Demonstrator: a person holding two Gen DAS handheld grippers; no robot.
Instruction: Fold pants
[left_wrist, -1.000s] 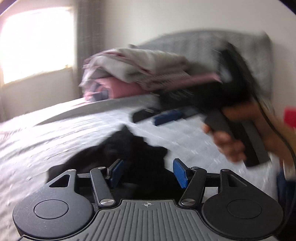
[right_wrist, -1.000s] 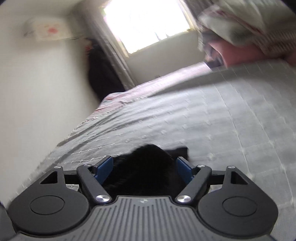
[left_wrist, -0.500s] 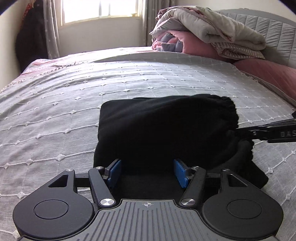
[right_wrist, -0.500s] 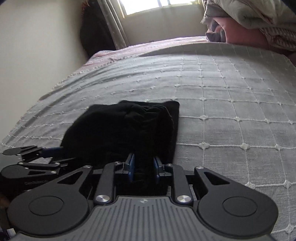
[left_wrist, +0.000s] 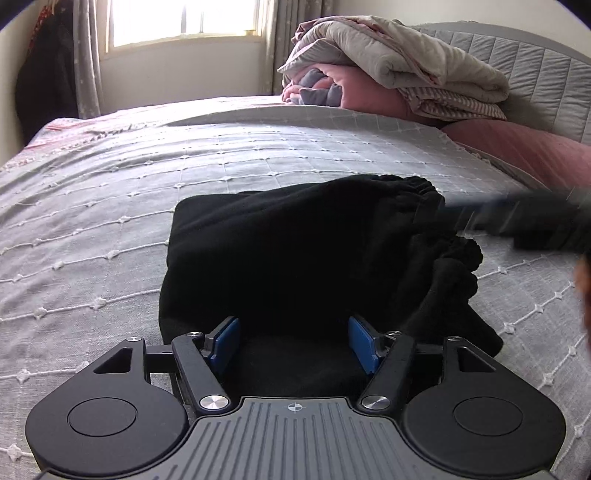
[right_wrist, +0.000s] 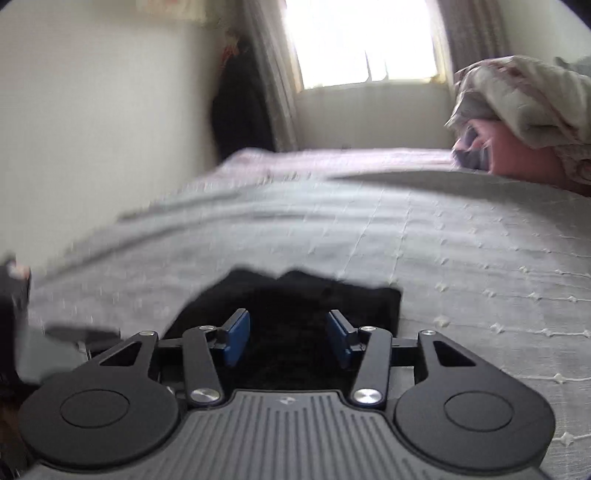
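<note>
Two grippers were in my hands, and both had their blue fingers spread apart with nothing pinched between them. My left gripper (left_wrist: 293, 341) sat low at the near edge of the black pants (left_wrist: 295, 251), and my right gripper (right_wrist: 288, 338) was over the pants too, at their other side.

The pants lay in a small folded bundle on the gray bedspread (left_wrist: 110, 206), near the middle of the bed. I think the folding was almost done — the bundle looked short and thick, not long.

What could go wrong? The stretchy waistband (left_wrist: 417, 188) was bunched and bumpy on the right, and a loose bit of cloth stuck out at the bottom corner. If I bumped that side with a finger, the top layer could slide off and the fold could pop open. The soft bed could also let the bundle sag if I pushed down hard.

My left camera was sharp. It showed the whole bundle, the bumpy waistband, the pile of blankets (left_wrist: 391, 70) by the headboard and the pink pillow (left_wrist: 524, 147). It showed my other gripper only as a dark blur at the right edge.

My right camera was smeary — everything looked streaky. It showed just a small dark patch of pants, but it showed the white wall (right_wrist: 103, 110) and dark clothes hanging (right_wrist: 240, 107) by the window much better.
</note>
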